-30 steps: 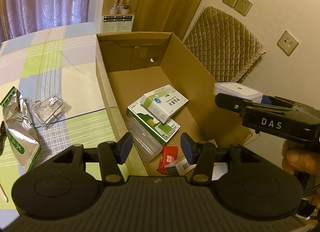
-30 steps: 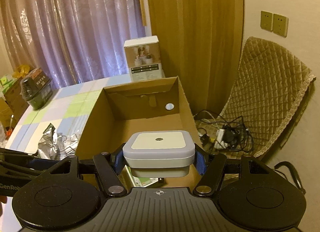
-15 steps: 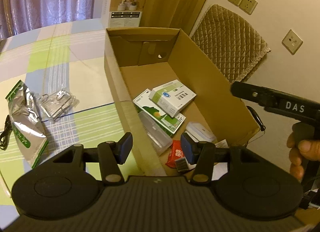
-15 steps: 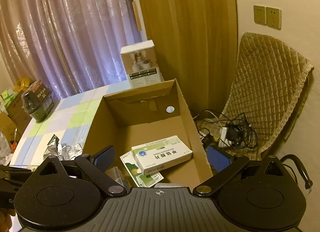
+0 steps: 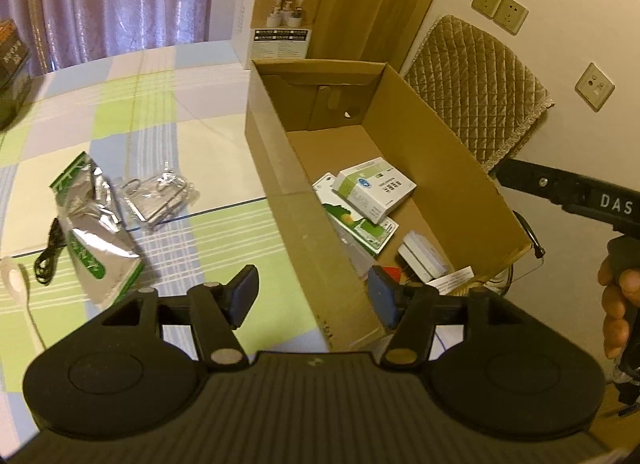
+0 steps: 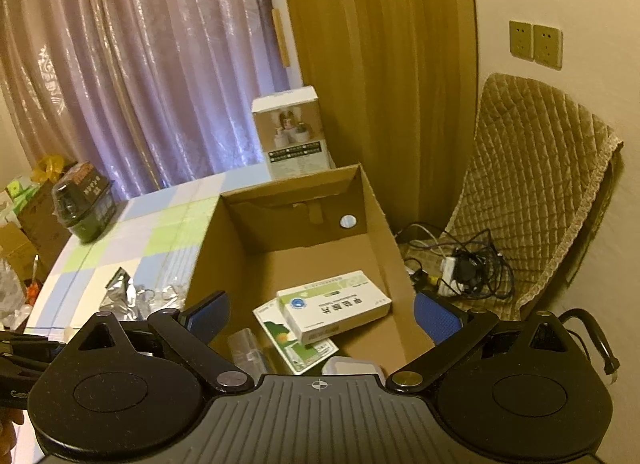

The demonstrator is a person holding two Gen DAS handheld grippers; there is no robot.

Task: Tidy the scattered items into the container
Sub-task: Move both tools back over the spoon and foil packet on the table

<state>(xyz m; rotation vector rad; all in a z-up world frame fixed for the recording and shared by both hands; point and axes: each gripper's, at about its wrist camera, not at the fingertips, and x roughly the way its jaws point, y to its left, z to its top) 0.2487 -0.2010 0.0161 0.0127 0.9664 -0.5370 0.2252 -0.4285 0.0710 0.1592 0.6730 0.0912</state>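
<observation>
While both the left gripper [image 5: 312,298] and right gripper [image 6: 320,318] stand spread and empty beside the cardboard box [image 5: 276,168], the foil pouch [image 5: 94,224] remaining on the table appears light, crinkly and slippery, best pinched at its flat sealed edge.

From above I see the open brown cardboard box [image 5: 440,144] free at its far end, bare floor showing there; the near end is crowded by the white-and-green medicine carton [image 5: 374,189] and the small white square device [image 5: 424,258]. Its tall left wall [image 5: 288,200] stands between the box and the checked worktop [image 5: 160,104]. Near the worktop's left edge, the silver foil pouch [image 5: 94,224] and clear plastic packet [image 5: 158,196] lie close together; the far half is open.
</observation>
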